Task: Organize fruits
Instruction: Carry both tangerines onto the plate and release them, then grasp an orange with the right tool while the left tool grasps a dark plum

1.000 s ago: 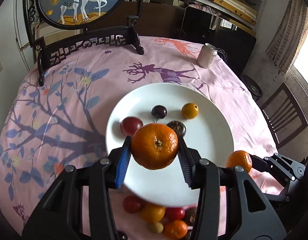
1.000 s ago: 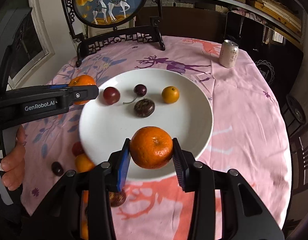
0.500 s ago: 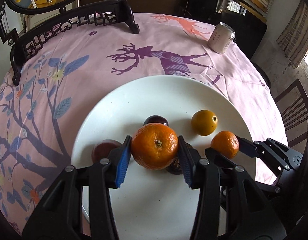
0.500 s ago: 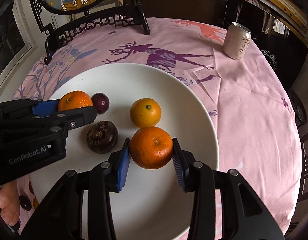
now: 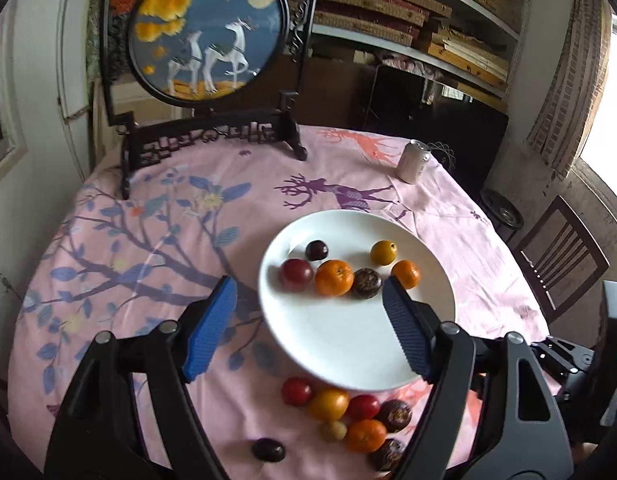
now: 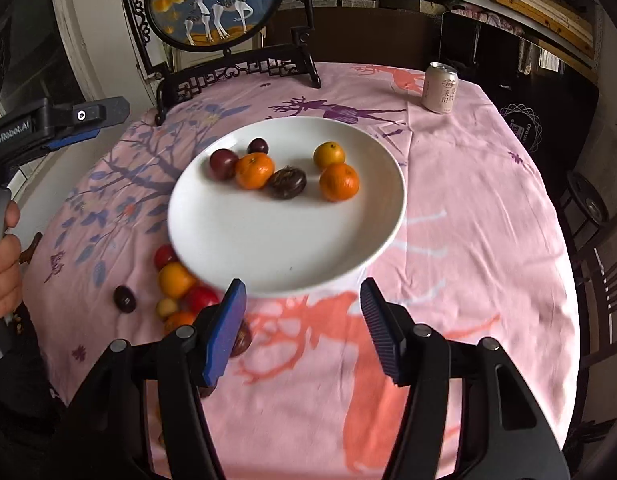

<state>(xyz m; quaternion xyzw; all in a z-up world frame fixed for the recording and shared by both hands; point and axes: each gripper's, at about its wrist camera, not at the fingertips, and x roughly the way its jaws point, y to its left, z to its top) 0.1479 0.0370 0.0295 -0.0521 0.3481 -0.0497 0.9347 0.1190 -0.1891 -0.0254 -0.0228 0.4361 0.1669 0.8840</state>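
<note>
A white plate [image 5: 340,344] [image 6: 268,240] holds two tangerines, one by the red plum [image 5: 334,277] [image 6: 254,170] and one to the right [image 5: 406,274] [image 6: 339,182]. Between them lies a dark passion fruit [image 5: 367,282]. A dark plum [image 5: 316,250], a red plum [image 5: 295,275] and a yellow fruit [image 5: 383,252] lie there too. My left gripper [image 5: 308,282] hangs above and short of the plate, its jaws opening with nothing between them. My right gripper [image 6: 303,284] hovers over the plate's near rim, its jaws also opening and empty.
Several loose fruits [image 5: 348,412] [image 6: 176,280] lie on the pink cloth by the plate's near-left rim. A drink can [image 6: 439,87] stands at the far right, and a round painted screen on a black stand [image 5: 208,136] at the back. A person's hand [image 6: 4,264] grips the left tool. A chair [image 5: 560,256] stands to the right.
Both grippers let go of their tangerines, which now rest on the plate. Both sets of jaws opened and both grippers drew back and away from the plate.
</note>
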